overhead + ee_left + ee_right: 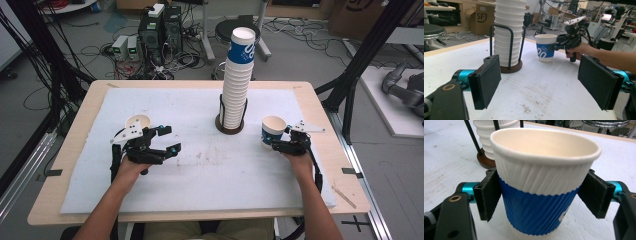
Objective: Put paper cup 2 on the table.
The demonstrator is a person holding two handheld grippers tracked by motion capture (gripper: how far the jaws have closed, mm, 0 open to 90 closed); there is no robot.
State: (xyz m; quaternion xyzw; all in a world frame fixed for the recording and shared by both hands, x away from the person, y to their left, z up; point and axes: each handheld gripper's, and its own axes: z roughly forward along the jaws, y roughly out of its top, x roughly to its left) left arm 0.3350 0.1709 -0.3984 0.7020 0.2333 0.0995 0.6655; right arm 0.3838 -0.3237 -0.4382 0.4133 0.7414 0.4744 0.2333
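- The paper cup [544,195] stands upright on the white worktop [446,162], right up close, its mouth open to us and nothing inside.
- White ribbed upper part, blue ribbed band below, with a bit of white print at the lower right.
- The right tongs [544,195] sit either side of the blue band, black pads [489,193] close against the cup; the left one looks to touch, while the right one stands a touch off.
- Behind, at top left, a stack of white cups [495,135] sits in a black wire holder on a round brown base [485,161].
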